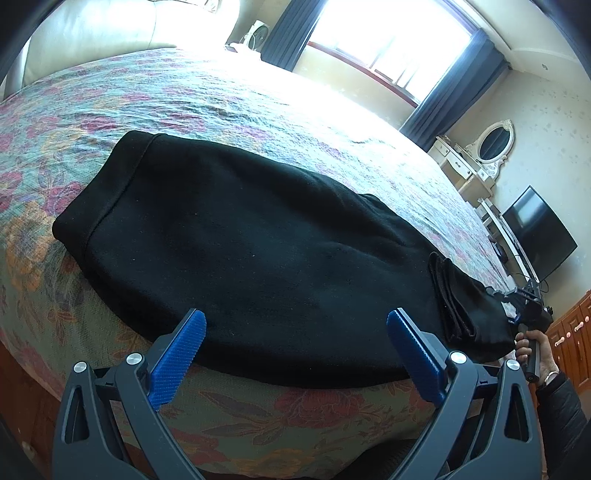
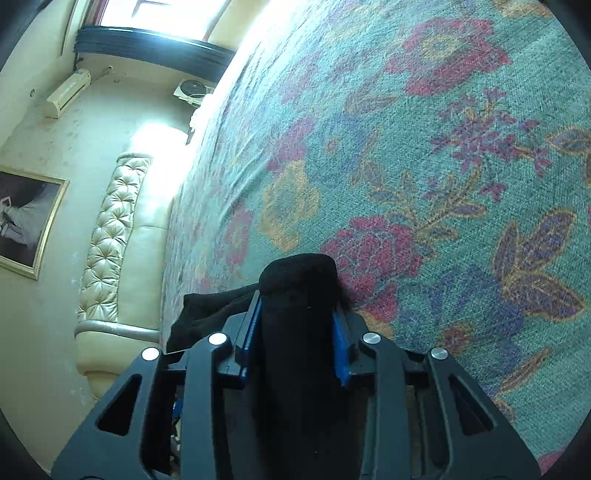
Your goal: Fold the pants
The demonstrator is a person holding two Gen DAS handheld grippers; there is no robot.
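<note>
Two hand-held grippers: our right hand-held gripper pinches the black pants' bunched hem end lower right; left hand-held gripper gapes empty. Soft, limp pants sprawl mid-bed; grip hems.

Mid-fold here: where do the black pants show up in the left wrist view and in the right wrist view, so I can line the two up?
Left wrist view: the black pants lie across the middle of the picture on the floral bedspread.
Right wrist view: only a bunched end of the pants shows, bottom centre, clamped in the right gripper.
Shared landmark: the cream headboard, top left in the left wrist view, left edge in the right wrist view.
</note>
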